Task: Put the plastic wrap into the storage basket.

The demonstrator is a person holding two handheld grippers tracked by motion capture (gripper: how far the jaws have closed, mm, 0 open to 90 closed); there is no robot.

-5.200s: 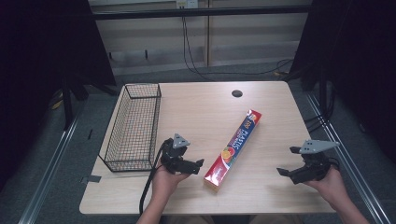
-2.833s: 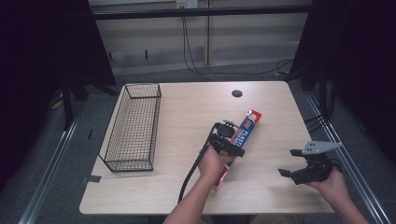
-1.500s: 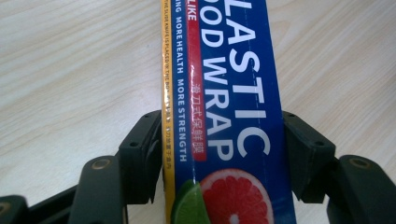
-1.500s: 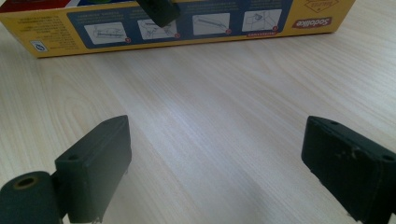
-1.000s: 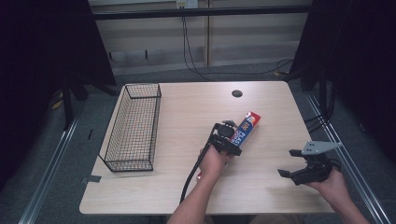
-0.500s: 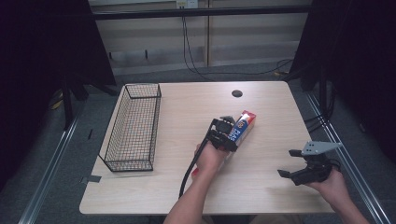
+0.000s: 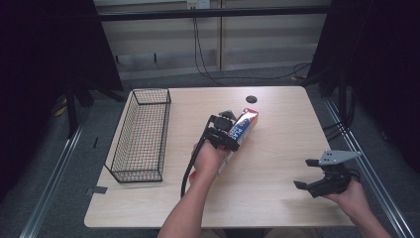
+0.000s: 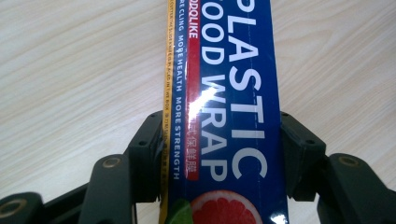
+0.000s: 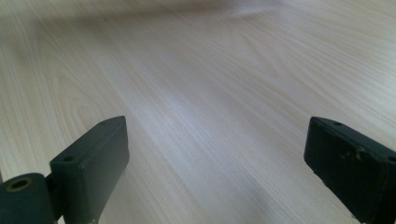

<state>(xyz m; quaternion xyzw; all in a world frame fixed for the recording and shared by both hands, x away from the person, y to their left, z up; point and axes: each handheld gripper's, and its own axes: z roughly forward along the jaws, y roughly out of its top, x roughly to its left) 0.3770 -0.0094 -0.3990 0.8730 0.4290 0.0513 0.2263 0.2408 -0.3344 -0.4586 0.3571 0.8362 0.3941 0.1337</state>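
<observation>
Now my left gripper [image 8: 219, 154] is clamped on the plastic wrap box [image 8: 224, 93], its black jaws pressing both long sides of the carton; they closed in on it only a moment ago. I count one box: a long, slim cardboard carton with a glossy blue face, large white letters reading PLASTIC FOOD WRAP, a red stripe with small print, a yellow edge down one side and a slice of pink grapefruit at the near end. From the high view the box [image 7: 243, 128] sits near the middle of the table [image 7: 277, 198], its far end tilted upward and its near end hidden behind my left hand [image 7: 208, 156].

One wire basket [image 7: 141, 134] stands on the left part of the tabletop, well apart from the box (black mesh, rectangular, open at the top). The table is pale wood grain with rounded corners, and it has one small dark round hole [image 7: 251, 99] near its far edge.

My right gripper [image 7: 324, 181] rests at the right near corner, jaws spread wide over bare wood, nothing between them.
</observation>
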